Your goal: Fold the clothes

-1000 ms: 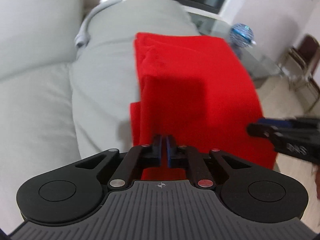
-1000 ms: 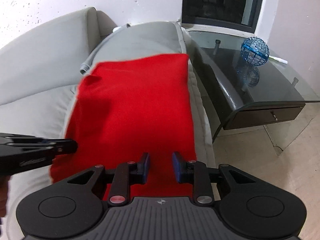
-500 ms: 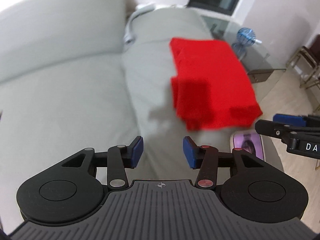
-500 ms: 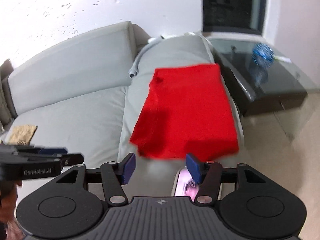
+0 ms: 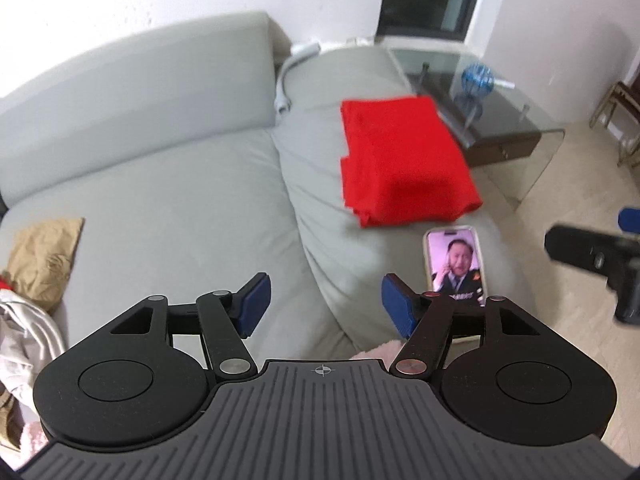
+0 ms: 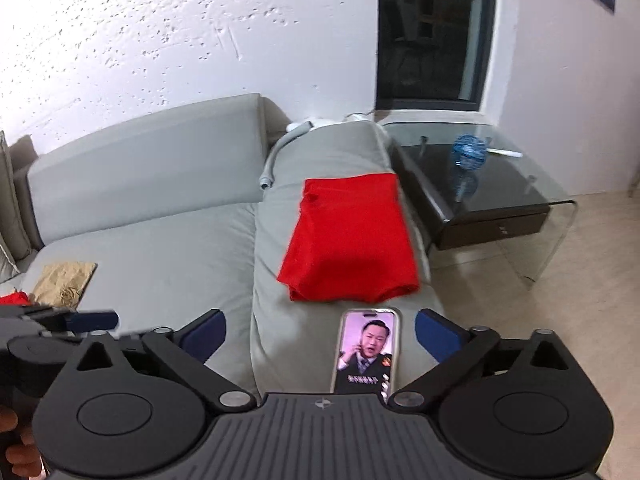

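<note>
In the left wrist view, the left gripper [image 5: 324, 304] hangs above a grey sofa [image 5: 168, 208], its blue-padded jaws apart and opening, with nothing between them. The folded red garment [image 5: 404, 164] lies flat on the sofa's raised right section, far of the gripper and well apart from it, with stacked edges showing along its left and near sides. A smartphone [image 5: 454, 264] with a lit screen rests face up just near of the garment, on the same section. On the left part of the seat lies a tan crumpled cloth [image 5: 44, 256], and a pale garment [image 5: 24, 340] is bunched at the left edge of the view. A glass side table [image 5: 516, 120] stands to the right of the sofa and carries a blue wire-cage ball [image 5: 478, 78]. The right gripper [image 5: 592, 252] enters from the right edge; its jaws cannot be judged here. In the right wrist view, the right gripper [image 6: 320, 340] has its jaws spread wide and opening, holding nothing; the smartphone [image 6: 366, 354] appears between them but lies below on the sofa [image 6: 160, 248], untouched. The red garment [image 6: 350, 240] lies just far of the phone, folded into a neat rectangle. The left gripper [image 6: 72, 322] shows at the left edge, near the tan cloth [image 6: 64, 282]. The glass table [image 6: 516, 200] with the blue ball [image 6: 469, 151] stands at right, below a dark window [image 6: 434, 32] in a white textured wall [image 6: 160, 40].
</note>
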Demonstrator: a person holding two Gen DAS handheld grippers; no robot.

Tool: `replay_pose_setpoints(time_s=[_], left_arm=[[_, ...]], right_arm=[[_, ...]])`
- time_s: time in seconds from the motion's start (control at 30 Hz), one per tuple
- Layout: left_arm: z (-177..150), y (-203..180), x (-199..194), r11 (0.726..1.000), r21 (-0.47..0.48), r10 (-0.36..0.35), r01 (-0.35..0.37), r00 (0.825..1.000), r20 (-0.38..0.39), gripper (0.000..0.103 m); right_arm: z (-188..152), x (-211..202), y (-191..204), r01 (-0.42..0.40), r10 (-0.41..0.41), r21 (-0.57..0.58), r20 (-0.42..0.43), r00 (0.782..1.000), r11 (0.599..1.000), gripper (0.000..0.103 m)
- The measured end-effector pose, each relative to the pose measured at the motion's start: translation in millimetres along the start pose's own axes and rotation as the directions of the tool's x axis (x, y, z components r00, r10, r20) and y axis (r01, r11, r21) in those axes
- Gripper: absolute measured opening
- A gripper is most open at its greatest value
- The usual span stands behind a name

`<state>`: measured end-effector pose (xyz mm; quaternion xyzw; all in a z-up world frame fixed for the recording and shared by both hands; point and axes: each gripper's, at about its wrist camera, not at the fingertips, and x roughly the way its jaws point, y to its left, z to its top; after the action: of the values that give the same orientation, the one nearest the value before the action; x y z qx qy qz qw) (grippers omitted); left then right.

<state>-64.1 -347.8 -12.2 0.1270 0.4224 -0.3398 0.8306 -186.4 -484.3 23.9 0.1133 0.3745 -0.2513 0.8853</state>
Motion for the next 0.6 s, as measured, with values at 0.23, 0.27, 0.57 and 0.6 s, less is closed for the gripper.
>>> replay_pose_setpoints(time_s=[0.23, 0.27, 0.57, 0.6], left_arm=[[7, -5, -25, 1.000, 0.021, 0.008, -0.009, 0.999, 0.039, 0.069], [8, -6, -26, 0.999, 0.029, 0.012, -0.014, 0.999, 0.044, 0.069], [16, -20, -27, 0.998, 0.056, -0.032, 0.030, 0.999, 0.041, 0.069], [17, -22, -27, 0.998, 0.055, -0.034, 0.031, 0.999, 0.039, 0.069]], right_arm=[[7, -25, 10, 0.054, -0.054, 0.001, 0.032, 0.998, 0.999, 0.102], [6, -26, 10, 0.053, -0.053, 0.007, 0.035, 0.998, 0.999, 0.102], [8, -29, 5, 0.056, -0.057, 0.041, 0.020, 0.998, 0.998, 0.102], [8, -29, 5, 0.058, -0.058, 0.041, 0.018, 0.998, 0.997, 0.102]])
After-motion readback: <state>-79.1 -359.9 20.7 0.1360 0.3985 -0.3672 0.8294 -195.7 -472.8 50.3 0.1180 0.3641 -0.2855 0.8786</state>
